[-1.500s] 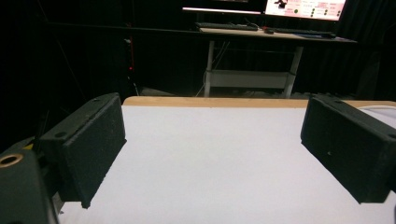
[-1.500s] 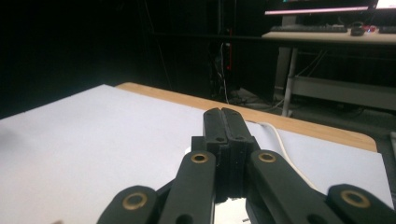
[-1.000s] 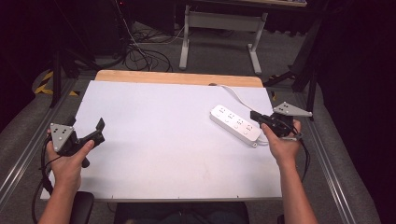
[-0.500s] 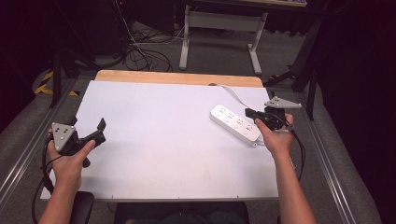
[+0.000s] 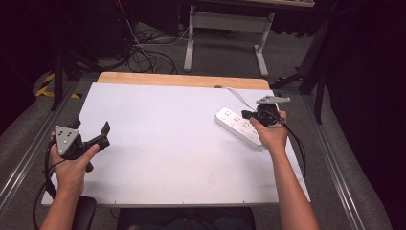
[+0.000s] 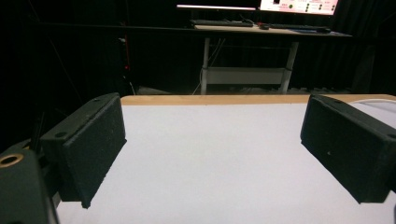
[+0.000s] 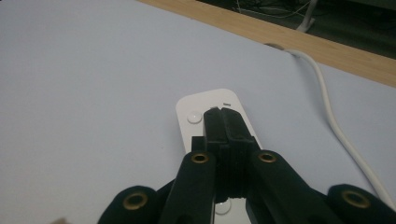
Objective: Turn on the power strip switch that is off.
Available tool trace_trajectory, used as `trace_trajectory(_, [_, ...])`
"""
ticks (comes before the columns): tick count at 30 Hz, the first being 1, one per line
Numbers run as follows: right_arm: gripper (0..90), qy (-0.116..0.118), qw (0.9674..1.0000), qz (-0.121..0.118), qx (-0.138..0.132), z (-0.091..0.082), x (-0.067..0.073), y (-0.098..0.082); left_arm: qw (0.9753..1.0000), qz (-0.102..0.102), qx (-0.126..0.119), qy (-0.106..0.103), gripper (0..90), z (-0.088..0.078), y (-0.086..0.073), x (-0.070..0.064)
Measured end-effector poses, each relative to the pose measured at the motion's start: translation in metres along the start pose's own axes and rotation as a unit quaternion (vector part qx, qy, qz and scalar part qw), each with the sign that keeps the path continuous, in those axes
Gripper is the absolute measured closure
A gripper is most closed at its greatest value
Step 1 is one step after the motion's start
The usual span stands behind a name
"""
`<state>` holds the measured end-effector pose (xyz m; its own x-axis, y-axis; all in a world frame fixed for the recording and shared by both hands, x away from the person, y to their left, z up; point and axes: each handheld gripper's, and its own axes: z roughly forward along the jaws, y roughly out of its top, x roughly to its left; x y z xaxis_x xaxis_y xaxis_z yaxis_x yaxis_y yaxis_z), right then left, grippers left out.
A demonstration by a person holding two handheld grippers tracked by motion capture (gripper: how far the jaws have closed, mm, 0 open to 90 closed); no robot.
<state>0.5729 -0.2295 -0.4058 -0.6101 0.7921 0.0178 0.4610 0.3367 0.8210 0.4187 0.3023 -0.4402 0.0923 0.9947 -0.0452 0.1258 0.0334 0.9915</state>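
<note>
Power strip (image 7: 212, 112) under right gripper's (image 7: 221, 112) closed jaws.

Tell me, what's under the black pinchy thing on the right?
The white power strip lies under the shut right hand-held gripper, on the white table. Its round button shows beside the jaws; the sockets beneath them are covered.

My bench: white tabletop (image 5: 163, 143) w/ a wooden strip (image 5: 182, 79) along the far edge. Metal rails (image 5: 28, 153) run down both sides, grey carpet underneath. Past the far edge I see a desk frame w/ pale legs (image 5: 225, 40), and a tangle of black cables (image 5: 143, 57) on the floor left of it. Yellow-black hazard tape (image 5: 45, 86) far left. Lit monitor (image 6: 299, 5) on the back desk.
</note>
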Motion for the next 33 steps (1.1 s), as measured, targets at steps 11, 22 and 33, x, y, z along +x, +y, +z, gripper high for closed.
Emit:
trace_trajectory(11, [90.0,-0.003,0.9979,-0.022,0.061,0.034,0.007,-0.006,1.0,0.0,-0.001,0.001,7.1,-0.003,0.0,0.002])
trace_trajectory(22, [90.0,-0.004,0.9952,-0.033,0.092,0.057,0.01,-0.013,1.0,0.0,-0.001,0.003,7.2,-0.004,0.0,0.002])
trace_trajectory(33, [90.0,0.0,0.9964,-0.019,0.083,0.059,0.012,-0.016,1.0,-0.004,-0.002,0.003,7.2,-0.005,0.0,0.003])
